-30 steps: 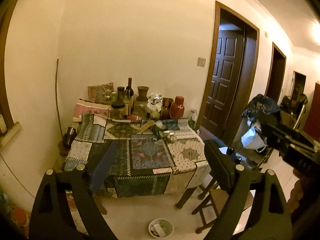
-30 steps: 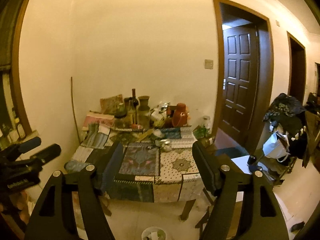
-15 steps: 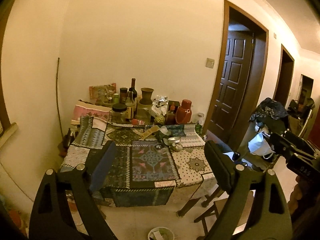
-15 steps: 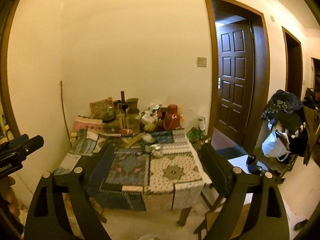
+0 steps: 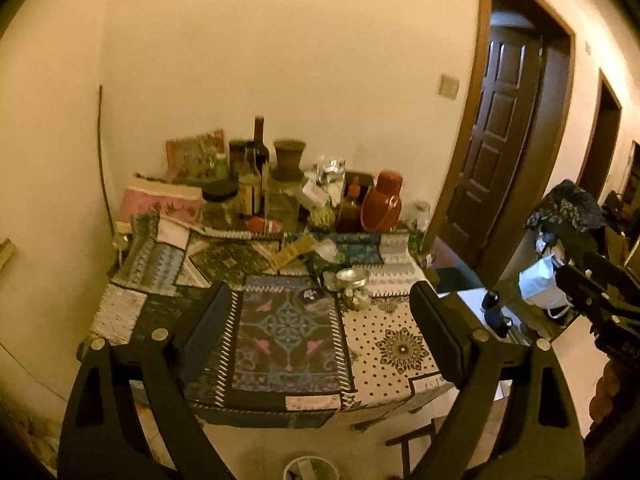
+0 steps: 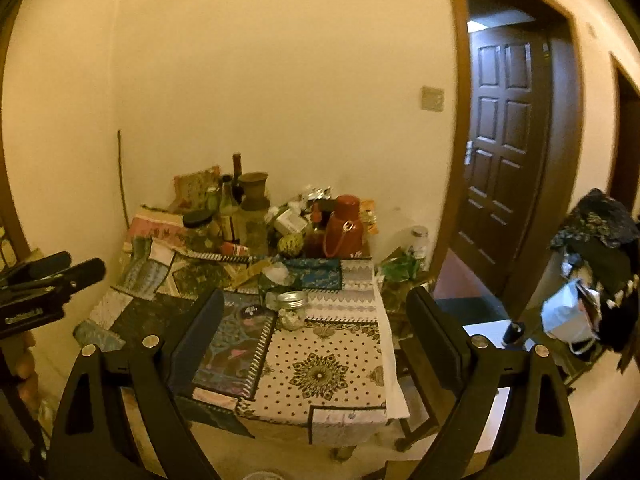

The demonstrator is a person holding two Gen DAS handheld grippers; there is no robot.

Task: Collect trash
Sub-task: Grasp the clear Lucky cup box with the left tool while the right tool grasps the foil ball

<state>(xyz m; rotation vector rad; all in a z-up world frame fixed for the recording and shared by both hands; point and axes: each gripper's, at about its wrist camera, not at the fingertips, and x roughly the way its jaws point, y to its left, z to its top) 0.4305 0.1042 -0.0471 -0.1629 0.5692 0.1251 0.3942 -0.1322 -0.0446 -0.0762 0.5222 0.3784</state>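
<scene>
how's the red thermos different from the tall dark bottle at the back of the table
The red thermos is squat and wide, while the tall dark bottle is slim with a narrow neck. The thermos is bright red with a side handle; the bottle is dark and shows no handle. The thermos stands toward the right end of the clutter, the bottle further left, beside a brown pot. Both stand upright on the table, near the wall.

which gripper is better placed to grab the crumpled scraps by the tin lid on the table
Right, probably, by a small margin. The crumpled scraps by the tin lid sit between the open right gripper fingers; in the left gripper view they lie further right.
</scene>
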